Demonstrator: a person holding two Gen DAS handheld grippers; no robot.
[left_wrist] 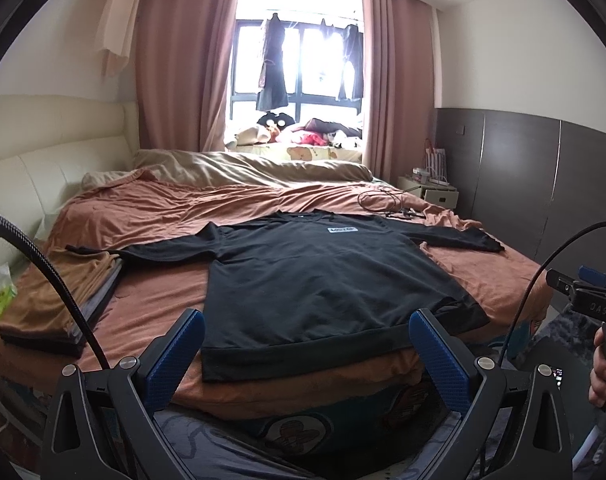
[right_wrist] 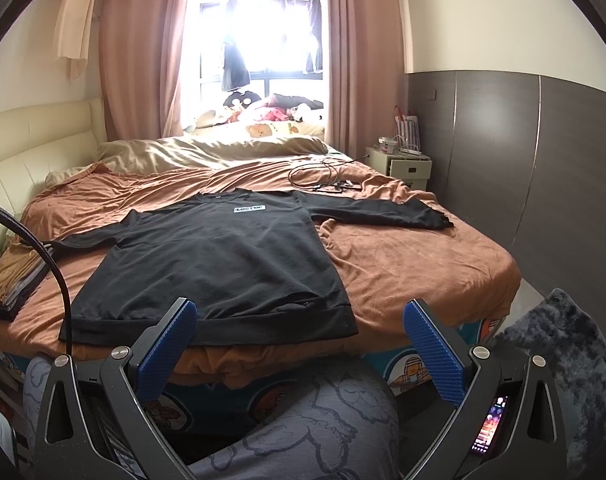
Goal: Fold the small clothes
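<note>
A black long-sleeved shirt (left_wrist: 315, 276) (right_wrist: 219, 256) lies flat, front up, on the brown bedspread (left_wrist: 151, 304) (right_wrist: 415, 264), both sleeves spread sideways and its hem at the near bed edge. A small white label (left_wrist: 342, 231) (right_wrist: 250, 209) sits on its chest. My left gripper (left_wrist: 307, 332) hangs open just short of the hem, nothing between its blue pads. In the right wrist view, my right gripper (right_wrist: 301, 326) is open too, in front of the hem's right corner and empty. The right gripper's body (left_wrist: 591, 300) and a hand (left_wrist: 605, 376) show at the left wrist view's right edge.
A stack of folded clothes (left_wrist: 59, 308) (right_wrist: 15, 280) rests at the bed's left side. Coiled black cables (left_wrist: 387, 202) (right_wrist: 323, 178) lie beyond the shirt. A beige duvet (left_wrist: 255, 164), nightstand (right_wrist: 407, 164) and dark wall panels (right_wrist: 523, 168) lie further off. A patterned trouser leg (right_wrist: 303, 432) fills the foreground.
</note>
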